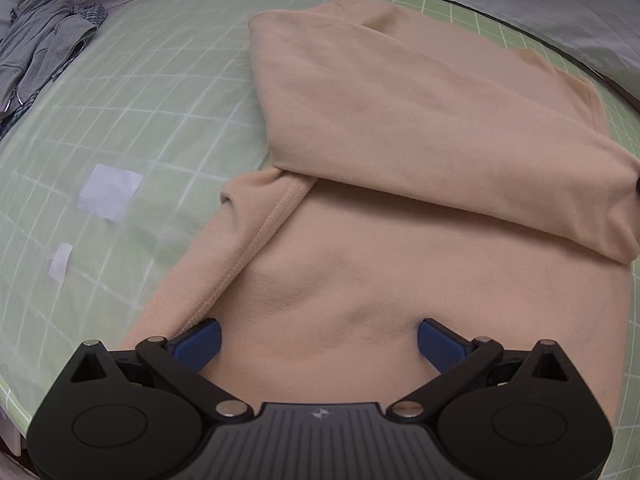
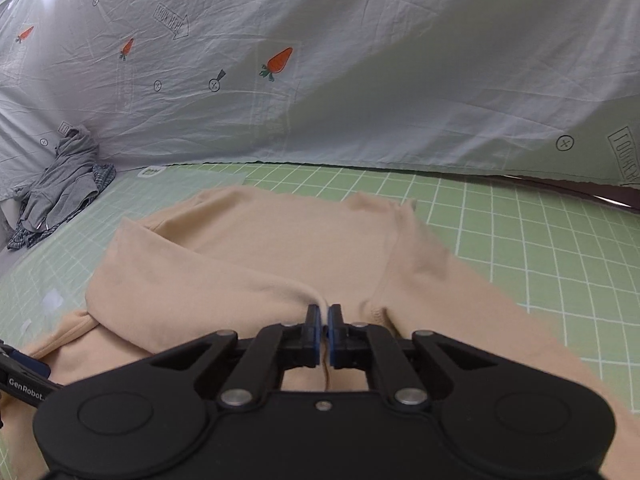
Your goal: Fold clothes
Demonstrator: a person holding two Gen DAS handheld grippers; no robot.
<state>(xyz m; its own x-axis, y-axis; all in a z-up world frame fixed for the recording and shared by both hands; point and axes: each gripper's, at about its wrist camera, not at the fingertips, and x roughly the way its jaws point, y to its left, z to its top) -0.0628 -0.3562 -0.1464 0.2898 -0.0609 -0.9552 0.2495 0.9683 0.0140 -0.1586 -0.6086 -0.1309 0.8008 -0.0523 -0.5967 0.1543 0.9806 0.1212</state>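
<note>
With one sleeve (image 1: 420,120) already folded across, the right gripper (image 2: 325,316) is pinching the beige sweatshirt's (image 1: 360,272) edge while the left gripper (image 1: 318,344) is hovering spread, folding unfinished.

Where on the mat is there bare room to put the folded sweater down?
The green grid mat is bare to the right of the beige sweater, up to the hanging sheet. On the other side, a bare strip with two white paper scraps runs between the sweater and the grey clothes pile. That far left corner is crowded.
</note>
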